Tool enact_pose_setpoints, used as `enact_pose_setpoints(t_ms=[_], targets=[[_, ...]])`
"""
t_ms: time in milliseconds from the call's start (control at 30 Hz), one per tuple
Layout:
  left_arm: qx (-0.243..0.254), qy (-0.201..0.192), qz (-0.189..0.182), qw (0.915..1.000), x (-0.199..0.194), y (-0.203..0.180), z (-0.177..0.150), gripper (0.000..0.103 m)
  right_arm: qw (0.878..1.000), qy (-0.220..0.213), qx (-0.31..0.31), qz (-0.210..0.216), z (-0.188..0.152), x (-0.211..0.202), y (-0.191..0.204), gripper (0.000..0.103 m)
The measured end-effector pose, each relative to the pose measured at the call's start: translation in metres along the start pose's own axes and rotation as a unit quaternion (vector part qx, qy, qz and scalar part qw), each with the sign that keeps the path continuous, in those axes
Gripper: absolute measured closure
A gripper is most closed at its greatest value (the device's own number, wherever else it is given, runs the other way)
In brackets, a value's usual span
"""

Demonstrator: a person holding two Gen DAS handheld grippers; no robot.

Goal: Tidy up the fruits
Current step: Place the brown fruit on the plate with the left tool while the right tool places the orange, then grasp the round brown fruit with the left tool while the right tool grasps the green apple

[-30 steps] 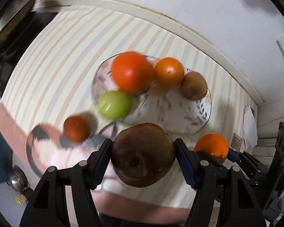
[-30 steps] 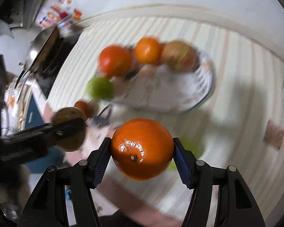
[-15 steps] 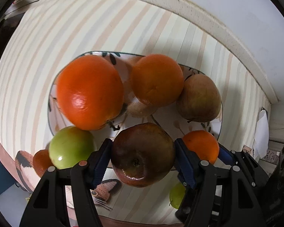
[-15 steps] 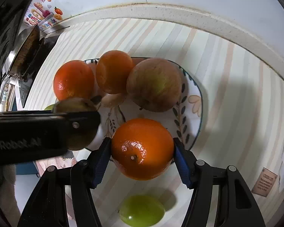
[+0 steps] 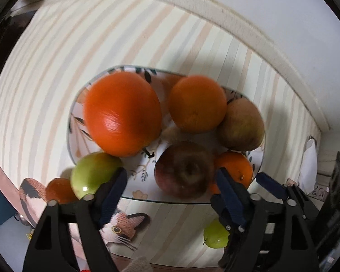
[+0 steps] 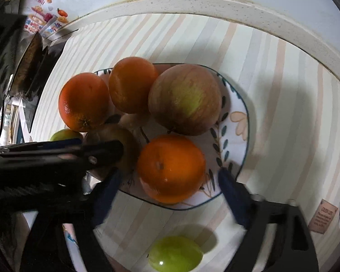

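Jaws spread wide on both sides, nothing pinched! The left gripper (image 5: pixel 170 181) brackets a dark red apple (image 5: pixel 184 170) that sits free on the floral plate (image 6: pixel 238 117), and the right gripper (image 6: pixel 167 188) frames an orange (image 6: pixel 171 168) resting at the plate's near edge. Beyond them the plate carries two more oranges and a bigger blotchy apple (image 6: pixel 184 99), packed close together. This looks like the release step, both fruits delivered. Off the plate on the striped table (image 6: pixel 283 90) lie a green fruit (image 6: pixel 175 257) just below the rim, another green one (image 5: pixel 94 172) and a small orange (image 5: pixel 60 190) by the cat mat (image 5: pixel 122 226). Next call, I'd judge: back out straight without nudging the pile, then go for those strays.
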State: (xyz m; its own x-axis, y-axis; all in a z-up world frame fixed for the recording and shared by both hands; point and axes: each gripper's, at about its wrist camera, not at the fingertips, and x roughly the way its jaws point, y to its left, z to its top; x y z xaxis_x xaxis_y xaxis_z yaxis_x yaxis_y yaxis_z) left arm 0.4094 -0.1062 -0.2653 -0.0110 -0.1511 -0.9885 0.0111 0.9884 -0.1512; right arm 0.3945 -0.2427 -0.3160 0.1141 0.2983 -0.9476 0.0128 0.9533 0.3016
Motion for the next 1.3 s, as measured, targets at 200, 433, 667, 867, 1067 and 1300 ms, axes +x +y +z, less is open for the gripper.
enact_pose_setpoints(t_ms=[200, 433, 667, 867, 1067, 1300], targets=[[0.005, -0.033, 0.023, 0.9992, -0.028, 0.015, -0.015, 0.018, 1.0, -0.002, 0.0, -0.025, -0.008, -0.02, 0.002, 0.01], [0.003, -0.065, 0.043, 0.9969, -0.049, 0.03, -0.043, 0.018, 0.999, -0.022, -0.005, -0.046, -0.023, -0.049, 0.018, 0.01], [0.001, -0.101, 0.058, 0.9932, -0.078, 0.042, -0.075, 0.018, 0.997, -0.055, -0.017, -0.05, -0.049, -0.092, 0.032, 0.009], [0.001, -0.133, 0.053, 0.9897, -0.109, 0.045, -0.106, 0.018, 0.995, -0.084, -0.025, -0.048, -0.073, -0.131, 0.046, 0.009], [0.006, -0.16, 0.043, 0.9861, -0.134, 0.041, -0.135, 0.018, 0.991, -0.113, -0.037, -0.053, -0.098, -0.166, 0.059, 0.009], [0.017, -0.19, 0.049, 0.9804, -0.156, 0.034, -0.164, 0.018, 0.988, -0.138, -0.042, -0.049, -0.125, -0.197, 0.069, 0.01]])
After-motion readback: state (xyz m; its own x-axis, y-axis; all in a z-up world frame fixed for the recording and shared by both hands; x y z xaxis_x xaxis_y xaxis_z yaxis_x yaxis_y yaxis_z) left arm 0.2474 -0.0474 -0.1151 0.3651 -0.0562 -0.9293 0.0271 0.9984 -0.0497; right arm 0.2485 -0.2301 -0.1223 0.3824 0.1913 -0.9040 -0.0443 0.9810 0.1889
